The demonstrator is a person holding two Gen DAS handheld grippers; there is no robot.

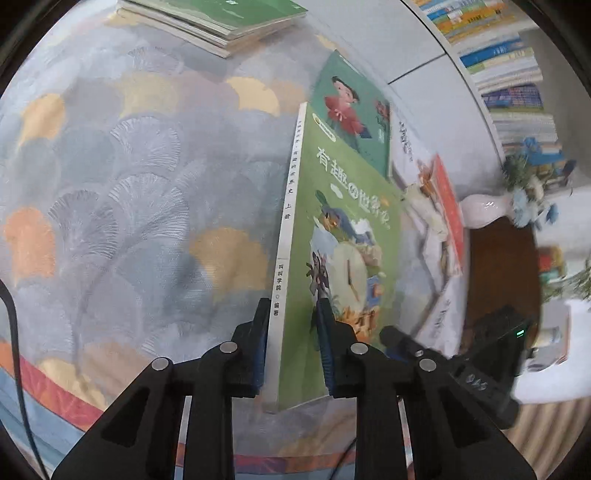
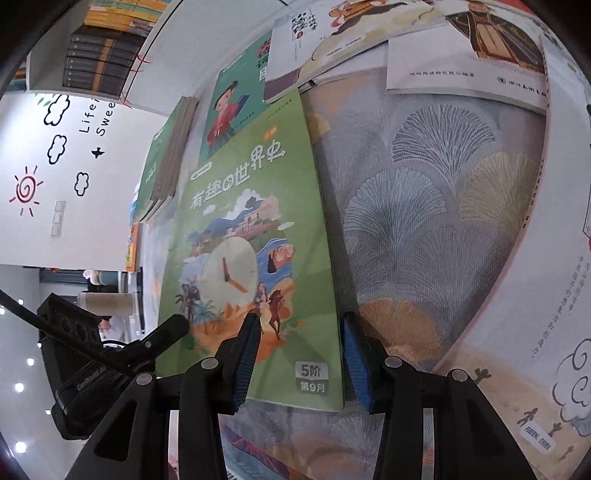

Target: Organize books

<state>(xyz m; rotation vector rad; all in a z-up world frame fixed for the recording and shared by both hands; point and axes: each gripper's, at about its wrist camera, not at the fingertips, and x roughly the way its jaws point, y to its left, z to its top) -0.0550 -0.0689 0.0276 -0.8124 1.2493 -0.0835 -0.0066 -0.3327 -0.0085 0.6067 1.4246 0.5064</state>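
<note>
A stack of green-covered books (image 1: pixel 218 22) lies at the far left edge of the fan-patterned cloth (image 1: pixel 129 177), which stretches bare and wide beside it. The green clock-cover book (image 1: pixel 343 236) stands on edge mid-table, spine leftward. The left gripper (image 1: pixel 291 332) is clamped on its near spine corner; the right gripper (image 2: pixel 299 354) straddles its lower corner, jaws apart. Behind it lies a teal book (image 1: pixel 354 114), with white picture books (image 1: pixel 436 229) overlapping rightward. A wall bookshelf (image 1: pixel 506 74) is packed with book spines.
</note>
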